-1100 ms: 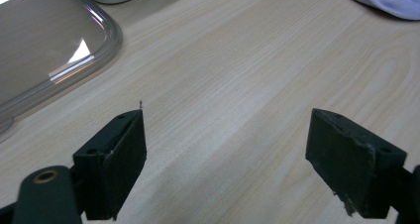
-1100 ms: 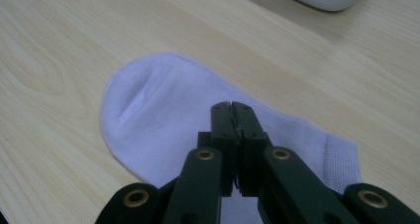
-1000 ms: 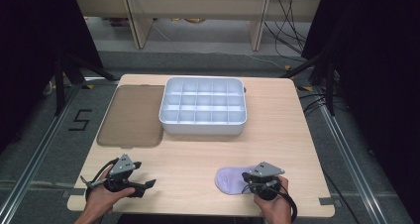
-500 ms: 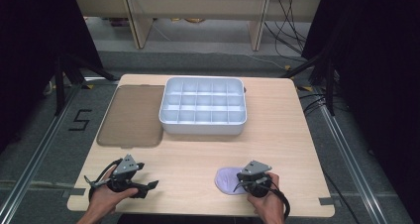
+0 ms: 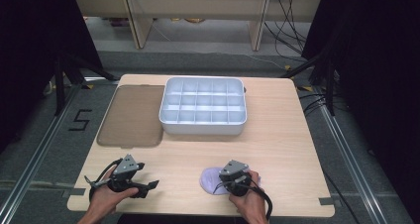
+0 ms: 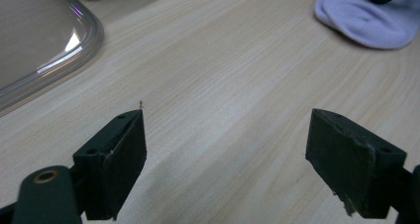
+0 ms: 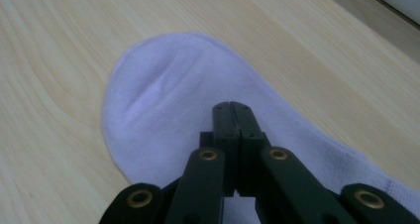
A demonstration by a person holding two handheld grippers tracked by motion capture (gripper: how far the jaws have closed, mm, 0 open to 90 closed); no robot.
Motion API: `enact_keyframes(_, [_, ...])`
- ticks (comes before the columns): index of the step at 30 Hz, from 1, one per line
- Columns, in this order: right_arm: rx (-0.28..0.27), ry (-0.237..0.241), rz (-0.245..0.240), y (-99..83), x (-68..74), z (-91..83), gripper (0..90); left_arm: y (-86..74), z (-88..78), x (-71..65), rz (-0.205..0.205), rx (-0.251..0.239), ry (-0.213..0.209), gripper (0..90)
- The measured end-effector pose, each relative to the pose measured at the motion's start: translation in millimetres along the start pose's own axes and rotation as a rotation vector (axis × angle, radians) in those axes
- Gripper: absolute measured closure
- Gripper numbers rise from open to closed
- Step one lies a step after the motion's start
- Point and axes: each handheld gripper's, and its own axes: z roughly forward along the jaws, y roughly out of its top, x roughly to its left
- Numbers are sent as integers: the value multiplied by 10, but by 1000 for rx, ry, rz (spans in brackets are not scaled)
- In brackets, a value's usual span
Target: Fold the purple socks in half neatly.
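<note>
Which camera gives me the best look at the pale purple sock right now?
The right gripper view: the sock spreads across it, toe and weave clear, beneath the shut right tool. The high view shows it small, partly hidden by that tool. The left gripper view catches one end at its top right corner.

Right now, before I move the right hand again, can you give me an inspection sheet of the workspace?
Surface: wooden table, mostly bare.
Job's things: pale purple sock lying flat near the front edge.
Clutter: white divided tray at the back, brown lid flat beside it.
Grippers: left gripper open over bare wood; right gripper shut, jaws over the sock, grip on fabric unclear.
Cables: black cable looping from the left gripper.
Surroundings: grey floor, dark frame.
</note>
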Motion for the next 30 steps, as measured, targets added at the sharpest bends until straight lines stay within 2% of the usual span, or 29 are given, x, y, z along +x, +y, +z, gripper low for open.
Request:
enact_keyframes(2, [-9,21,-40,109,101,87,900,2,1,3,4,-1,-3,152])
enact_keyframes(4, [-7,25,-42,137,128,103,900,3,-2,4,6,2,-5,152])
enact_keyframes(5, [-6,38,-62,212,203,161,900,3,3,-1,2,-2,0,153])
enact_keyframes(6, [-8,48,-52,243,242,186,900,7,7,-1,12,2,-8,154])
enact_keyframes(7, [-8,59,-65,271,262,209,900,11,13,-13,-3,2,-9,155])
enact_keyframes(9, [-12,57,-48,292,299,233,900,12,25,-9,7,-5,-7,161])
enact_keyframes(10, [-28,52,-67,317,307,260,900,14,32,-22,3,-7,-18,161])
enact_keyframes(11, [-16,66,-56,343,343,274,900,16,37,-44,-19,-10,-20,167])
enact_keyframes(13, [-15,76,-43,377,378,297,900,19,56,-63,-24,-20,-28,174])
enact_keyframes(14, [-24,84,-52,407,408,329,900,28,69,-66,-5,-17,-30,178])
enact_keyframes(15, [-23,92,-68,426,417,340,900,36,72,-77,-9,-6,-38,184])
enact_keyframes(18, [-35,99,-70,455,461,372,900,39,95,-89,-4,-9,-48,231])
enact_keyframes(19, [-24,89,-91,482,471,389,900,48,109,-84,24,2,-51,250])
enact_keyframes(20, [-33,85,-112,490,469,402,900,53,114,-88,21,13,-57,266])
enact_keyframes(22, [-46,108,-109,510,509,430,900,60,126,-96,22,2,-59,293])
enact_keyframes(23, [-31,107,-108,523,510,424,900,75,142,-90,37,6,-60,302])
enact_keyframes(26, [-51,113,-120,545,551,455,900,83,172,-104,23,9,-74,341])
enact_keyframes(27, [-51,113,-120,545,551,455,900,98,186,-93,51,18,-75,341])
enact_keyframes(28, [-45,132,-107,560,574,456,900,112,219,-110,56,20,-81,367])
enact_keyframes(29, [-45,132,-107,560,574,456,900,112,219,-110,56,20,-81,376])
enact_keyframes(30, [-56,130,-94,561,585,471,900,122,263,-156,26,5,-93,382])
